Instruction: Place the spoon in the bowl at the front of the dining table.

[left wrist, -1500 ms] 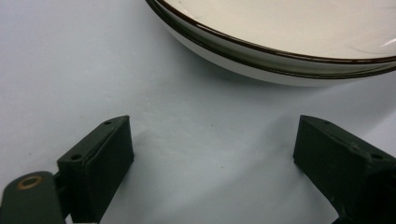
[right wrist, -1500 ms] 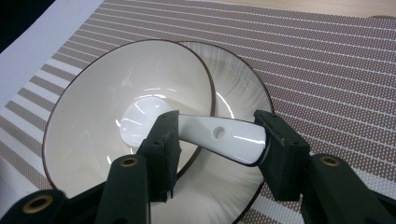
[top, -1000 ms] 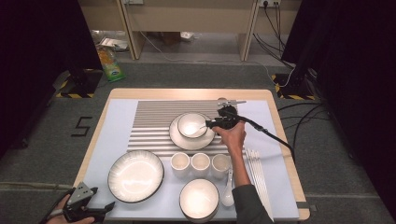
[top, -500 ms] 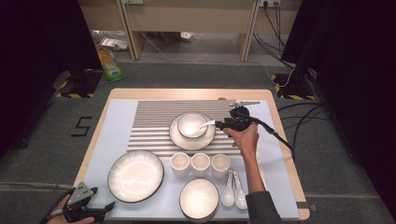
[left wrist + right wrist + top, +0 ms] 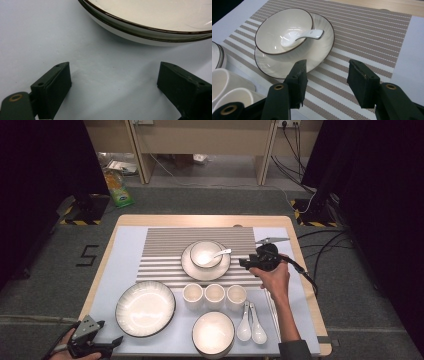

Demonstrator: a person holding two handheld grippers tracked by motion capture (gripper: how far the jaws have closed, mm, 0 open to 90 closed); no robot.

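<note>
Spoon (image 5: pixel 216 254) in bowl (image 5: pixel 205 254), beside right hand-held gripper (image 5: pixel 245 263).

Spoon (image 5: pixel 300 36) glossy white, in cream bowl (image 5: pixel 274 27) with thin dark-brown rim. Plate (image 5: pixel 319 53) under bowl cream, same dark edge. Placemat (image 5: pixel 372 37) under plate striped brown and white. Cloth (image 5: pixel 125 255) around placemat pale blue-grey. Gripper (image 5: pixel 325 82) jaws black.

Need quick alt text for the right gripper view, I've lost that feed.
A white spoon lies in a small bowl that sits on a plate on the striped mat. The right gripper hovers just short of the plate with its jaws open and nothing between them; white cups stand at the lower left.
</note>
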